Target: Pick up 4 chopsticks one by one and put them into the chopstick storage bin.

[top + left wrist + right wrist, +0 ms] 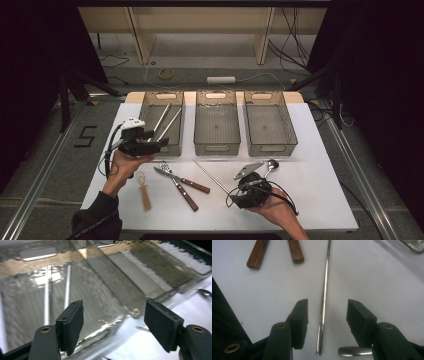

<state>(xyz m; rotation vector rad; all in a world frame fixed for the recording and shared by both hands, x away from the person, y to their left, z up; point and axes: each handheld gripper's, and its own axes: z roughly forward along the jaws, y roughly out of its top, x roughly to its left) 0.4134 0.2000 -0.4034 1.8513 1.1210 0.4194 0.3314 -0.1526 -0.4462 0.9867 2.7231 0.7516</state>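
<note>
Here the right gripper (327,312) sits low in the right gripper view with its jaws apart, one on each side of a thin metal rod (324,295) that lies on the white table (374,285) between them without touching either. The rod is slim, straight and shiny; it runs from the top edge of the frame, where it is cut off, down to a blunt end at the bottom centre. A second rounded metal end (354,351) shows at the bottom, half hidden behind the right-hand jaw, and what it belongs to cannot be told. Two wooden handles (277,251) lie at the upper left, cropped by the frame edge. In the high view the rod (212,177) lies slantwise at lower centre, and the right gripper (250,192) sits over its lower end, with a spoon (271,165) just beyond. The left gripper (113,322) also has its jaws wide apart, holding nothing; it faces the clear left bin (105,287), whose contents are blurred streaks. In the high view that gripper (140,142) is by the left bin (162,122) at centre left.
</note>
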